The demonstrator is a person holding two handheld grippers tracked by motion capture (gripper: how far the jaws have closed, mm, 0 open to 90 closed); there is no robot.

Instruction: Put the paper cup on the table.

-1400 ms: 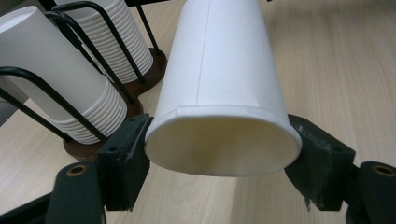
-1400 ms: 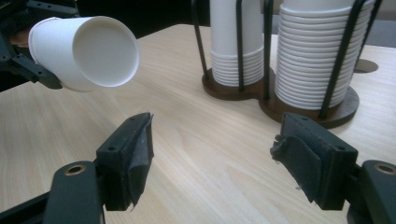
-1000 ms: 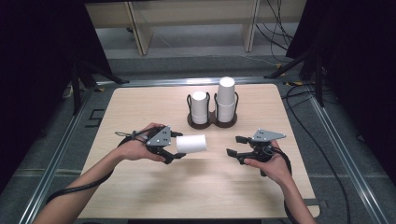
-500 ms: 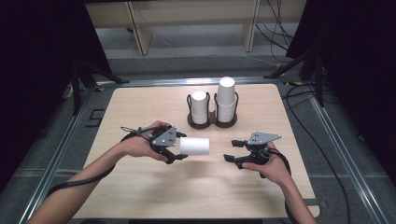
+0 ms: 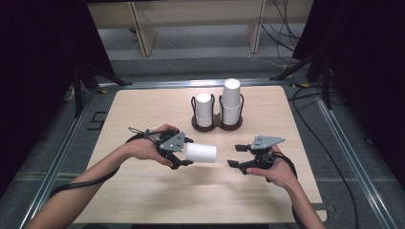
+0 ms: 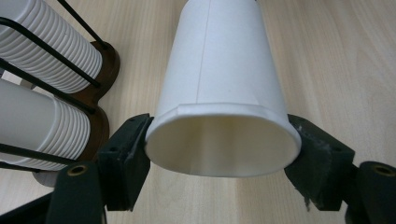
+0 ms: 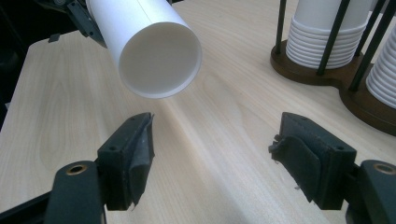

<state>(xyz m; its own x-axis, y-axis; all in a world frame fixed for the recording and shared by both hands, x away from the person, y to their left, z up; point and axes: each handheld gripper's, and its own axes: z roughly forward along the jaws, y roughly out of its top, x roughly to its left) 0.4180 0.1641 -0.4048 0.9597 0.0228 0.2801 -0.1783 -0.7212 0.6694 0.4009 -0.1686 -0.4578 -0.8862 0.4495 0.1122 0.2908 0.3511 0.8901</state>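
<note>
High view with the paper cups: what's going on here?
A person works at a light wooden table with a gripper in each hand. The left gripper is shut on a single white paper cup, held on its side above the tabletop with one end facing the right gripper. The right gripper is open and holds nothing, a short gap from the cup. Behind them stands a dark wooden two-slot cup holder with two stacks of white cups, the right one taller.

White paper cup (image 5: pixel 201 152) sideways in left tool (image 5: pixel 184 151), right tool (image 5: pixel 234 156) nearby.
</note>
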